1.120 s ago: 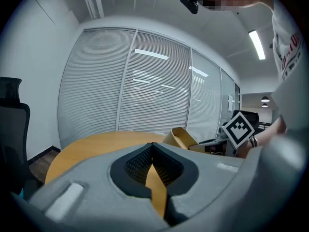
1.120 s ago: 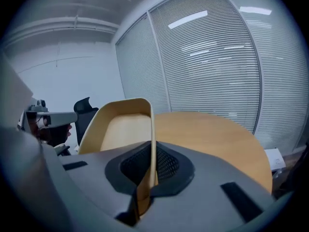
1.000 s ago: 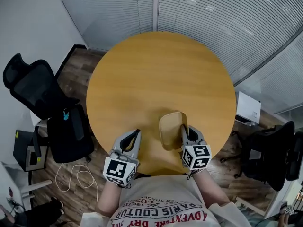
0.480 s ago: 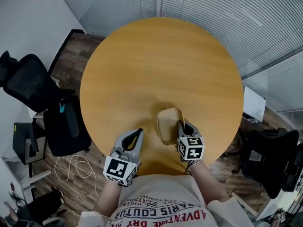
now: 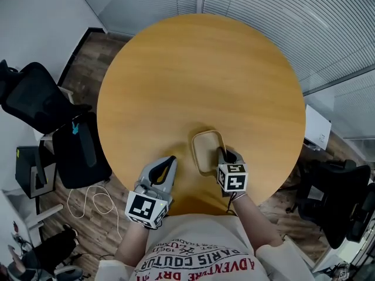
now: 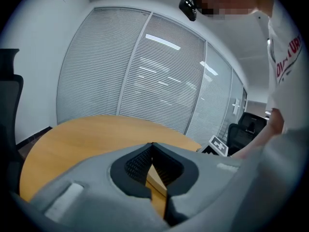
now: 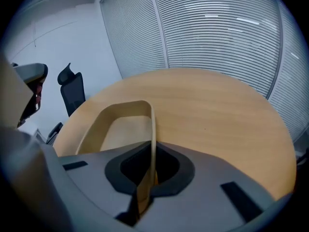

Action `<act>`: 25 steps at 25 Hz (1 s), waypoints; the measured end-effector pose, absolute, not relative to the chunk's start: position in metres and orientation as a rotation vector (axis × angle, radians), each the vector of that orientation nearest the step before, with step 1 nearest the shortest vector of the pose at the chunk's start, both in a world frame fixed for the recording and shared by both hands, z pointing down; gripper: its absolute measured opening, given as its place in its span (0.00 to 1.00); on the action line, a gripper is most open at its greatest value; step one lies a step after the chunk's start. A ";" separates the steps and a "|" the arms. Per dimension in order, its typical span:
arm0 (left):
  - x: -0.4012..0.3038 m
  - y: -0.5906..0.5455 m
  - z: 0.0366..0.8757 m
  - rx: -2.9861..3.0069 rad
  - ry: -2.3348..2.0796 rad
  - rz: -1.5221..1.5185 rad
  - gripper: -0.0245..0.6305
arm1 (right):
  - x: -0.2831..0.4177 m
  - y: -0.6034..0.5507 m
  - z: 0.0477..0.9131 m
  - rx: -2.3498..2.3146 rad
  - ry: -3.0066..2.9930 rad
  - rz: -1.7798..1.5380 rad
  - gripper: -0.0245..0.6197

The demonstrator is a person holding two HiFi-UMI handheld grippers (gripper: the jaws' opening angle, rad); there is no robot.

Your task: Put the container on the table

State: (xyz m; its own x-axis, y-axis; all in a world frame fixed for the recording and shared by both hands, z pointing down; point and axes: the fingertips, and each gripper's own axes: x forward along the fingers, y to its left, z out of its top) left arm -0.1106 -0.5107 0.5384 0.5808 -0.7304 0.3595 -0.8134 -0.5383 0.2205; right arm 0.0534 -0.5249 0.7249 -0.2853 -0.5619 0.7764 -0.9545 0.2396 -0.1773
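A beige, shallow, empty container [image 5: 205, 151] is at the near side of the round wooden table [image 5: 199, 75]. My right gripper [image 5: 221, 153] is shut on the container's right wall. In the right gripper view that wall [image 7: 153, 129] runs upright between the jaws of my right gripper [image 7: 153, 150], and the container lies level and low over the table [image 7: 217, 110]. Whether it touches the wood I cannot tell. My left gripper [image 5: 171, 160] is over the table's near edge, left of the container. In its own view the left gripper [image 6: 152, 145] has its jaws together and holds nothing.
Black office chairs stand on the floor at the left [image 5: 41, 104] and at the right [image 5: 334, 198]. A white box [image 5: 319, 127] sits by the blind-covered glass wall. A white cable [image 5: 88, 206] lies on the wood floor.
The right gripper has brought the container down from a tilted pose to a level one, close to the tabletop. The left gripper has barely moved.
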 end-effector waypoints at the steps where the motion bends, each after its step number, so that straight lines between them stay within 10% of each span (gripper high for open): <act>1: -0.111 -0.513 0.538 2.454 -1.254 0.319 0.05 | 0.052 -0.526 0.726 1.376 -1.936 0.881 0.06; 18: -0.133 -0.521 0.525 2.499 -1.290 0.352 0.05 | 0.058 -0.541 0.686 1.512 -1.918 0.792 0.17; 25: -0.124 -0.504 0.503 2.561 -1.276 0.321 0.05 | 0.046 -0.541 0.604 1.564 -2.136 0.686 0.05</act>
State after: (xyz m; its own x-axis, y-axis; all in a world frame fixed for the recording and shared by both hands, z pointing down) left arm -0.1240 -0.5043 0.5033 0.5893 -0.7462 0.3097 -0.8040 -0.5795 0.1336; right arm 0.0455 -0.5407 0.6044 -0.2909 -0.7577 0.5842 -0.9562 0.2517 -0.1496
